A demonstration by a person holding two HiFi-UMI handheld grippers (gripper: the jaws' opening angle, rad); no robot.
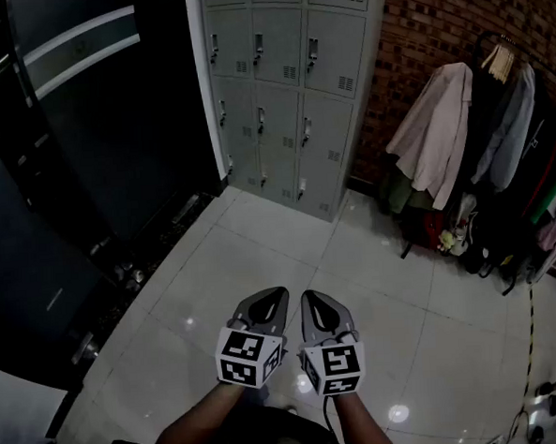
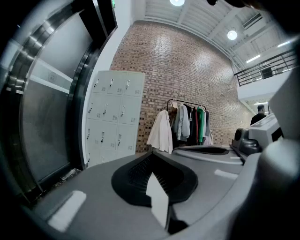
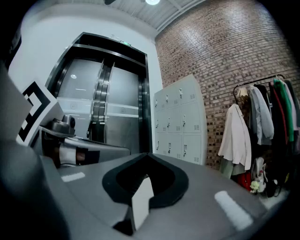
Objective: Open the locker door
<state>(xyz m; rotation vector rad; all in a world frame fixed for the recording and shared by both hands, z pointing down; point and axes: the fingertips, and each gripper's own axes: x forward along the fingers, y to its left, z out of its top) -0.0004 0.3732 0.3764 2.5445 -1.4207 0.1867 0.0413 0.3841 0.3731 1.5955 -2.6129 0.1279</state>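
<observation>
Low in the head view, the person's two bare forearms come up from the bottom edge side by side, the left forearm (image 1: 198,421) angled in from the left and the right forearm (image 1: 368,433) rising almost straight. Each ends at a marker cube – the left cube (image 1: 249,356) and the right cube (image 1: 334,368) sit just beside each other, nearly touching. Ahead of them, the left gripper (image 1: 279,292) and the right gripper (image 1: 308,295) point forward and slightly apart over the pale tiled floor (image 1: 261,246), held level and close to the body.

Both grippers are clenched with nothing in them. The left gripper view shows its jaws pressed together to one tip (image 2: 151,153), with no gap and no object. The right gripper view shows the same: jaws meeting at a single point (image 3: 148,155), empty.

Well ahead of both grippers stands the grey locker bank (image 1: 288,84) – a grid of small doors, every one that shows being shut, each with a handle on its left side. It stands against a brick wall (image 1: 435,19), with a dark glass-and-metal doorway (image 1: 66,135) to its left and a clothes rack (image 1: 499,147) with hanging garments to its right. Neither gripper is near or touching it. Both gripper views aim at it: (image 2: 115,117), (image 3: 180,122).
</observation>
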